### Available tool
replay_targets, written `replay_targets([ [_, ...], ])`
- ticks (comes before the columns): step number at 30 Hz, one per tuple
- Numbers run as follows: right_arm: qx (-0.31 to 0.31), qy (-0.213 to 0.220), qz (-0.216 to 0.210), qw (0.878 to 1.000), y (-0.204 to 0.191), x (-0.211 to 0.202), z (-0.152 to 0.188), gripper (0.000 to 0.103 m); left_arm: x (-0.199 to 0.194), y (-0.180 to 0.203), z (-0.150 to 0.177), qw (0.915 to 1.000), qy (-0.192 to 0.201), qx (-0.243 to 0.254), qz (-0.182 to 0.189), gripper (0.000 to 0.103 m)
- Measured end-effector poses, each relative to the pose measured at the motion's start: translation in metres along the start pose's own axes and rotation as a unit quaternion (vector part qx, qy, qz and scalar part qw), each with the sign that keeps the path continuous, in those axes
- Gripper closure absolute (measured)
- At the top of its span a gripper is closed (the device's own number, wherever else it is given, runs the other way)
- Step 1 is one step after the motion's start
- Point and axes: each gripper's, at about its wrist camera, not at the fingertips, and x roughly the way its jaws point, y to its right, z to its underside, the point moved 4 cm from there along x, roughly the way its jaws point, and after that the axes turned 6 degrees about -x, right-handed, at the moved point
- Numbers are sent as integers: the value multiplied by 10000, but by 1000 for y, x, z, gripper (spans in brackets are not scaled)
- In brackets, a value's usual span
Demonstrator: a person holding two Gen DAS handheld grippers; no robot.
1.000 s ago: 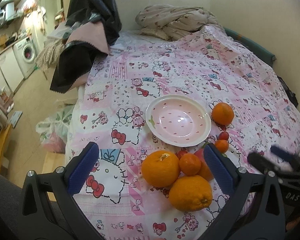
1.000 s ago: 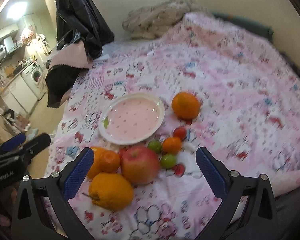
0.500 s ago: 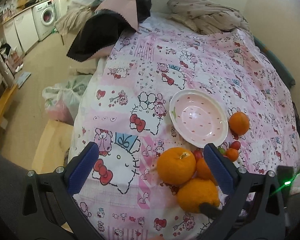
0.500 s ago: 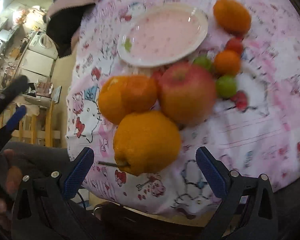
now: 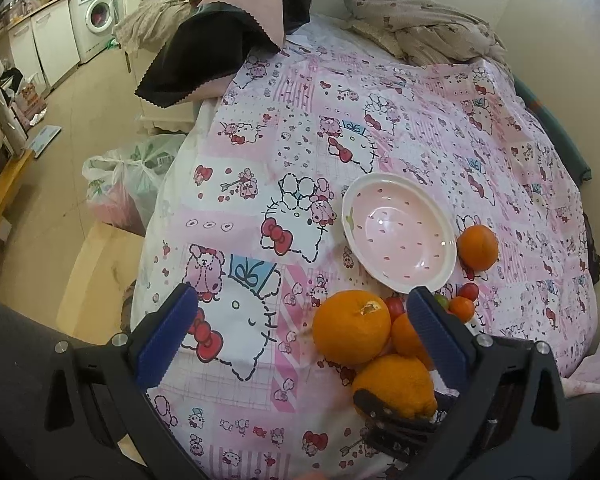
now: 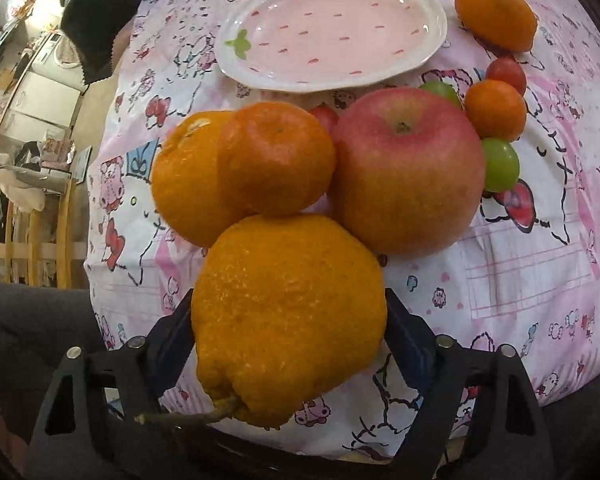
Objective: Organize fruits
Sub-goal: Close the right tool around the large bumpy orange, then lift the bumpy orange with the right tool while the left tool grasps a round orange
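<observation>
Right wrist view: the right gripper [image 6: 288,324] has just been closing, and its jaws now flank the bumpy orange [image 6: 288,316], both pads against its sides. This orange lies on the pink bedspread [image 6: 540,264], nearer the camera than the strawberry plate [image 6: 236,60], touching the apple [image 6: 408,172] and tangerine [image 6: 278,158]. The left gripper [image 5: 300,334] hangs above the bedspread, jaws wide apart and gripping nothing.

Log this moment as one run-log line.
right gripper: jaws just closing around bumpy stemmed orange citrus | left gripper: open, empty | pink strawberry-print plate: empty
</observation>
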Motion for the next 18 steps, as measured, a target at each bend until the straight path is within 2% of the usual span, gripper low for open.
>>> replay_targets([
  [6, -50, -163, -232, 9996, -2, -6, 18, 17, 5, -2, 1, 9999, -100, 20, -68, 0],
  [12, -19, -96, -370, 9993, 1, -13, 27, 17, 13, -2, 5, 9996, -216, 45, -197, 0],
  [18, -9, -38, -438, 9990, 2, -13, 26, 17, 28, 0, 13, 9979, -590, 139, -234, 0],
])
